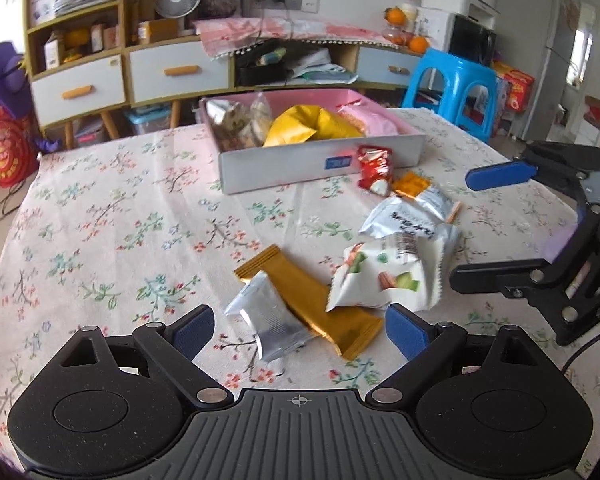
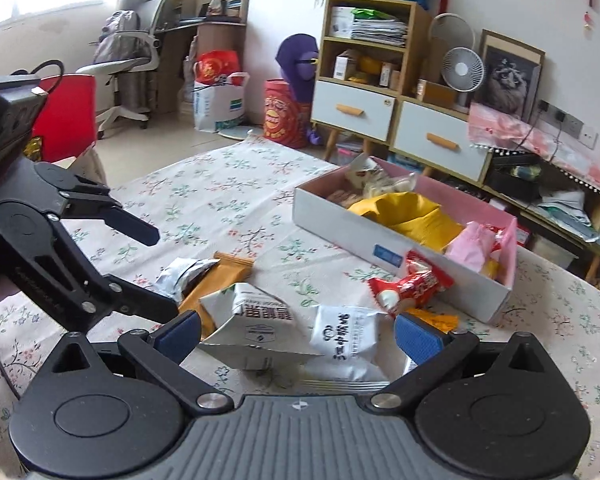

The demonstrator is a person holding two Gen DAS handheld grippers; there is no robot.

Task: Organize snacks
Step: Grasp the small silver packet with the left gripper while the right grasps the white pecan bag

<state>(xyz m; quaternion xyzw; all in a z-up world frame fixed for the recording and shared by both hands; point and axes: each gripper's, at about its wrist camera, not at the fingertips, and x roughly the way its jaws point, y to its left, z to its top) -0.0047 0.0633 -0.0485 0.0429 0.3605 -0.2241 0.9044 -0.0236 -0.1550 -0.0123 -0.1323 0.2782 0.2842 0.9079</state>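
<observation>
Worktop [image 1: 100, 208] under a floral cloth carries a stiff grey box [image 1: 300, 164], already part-filled with crinkly packets. In front of the box, loose snacks [image 1: 380, 272] remain: glossy white pouches, a flat gold bar, a silver sachet. Both grippers' fingers [image 1: 194, 330] spread wide, empty.

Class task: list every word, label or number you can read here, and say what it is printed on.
None reads clearly.
Black Chinese characters on the white packet: too blurred.
Bold upside-down characters on the nut packet: unreadable.
The blue label on the box: blurred.
White characters on the red packet: blurred.
</observation>
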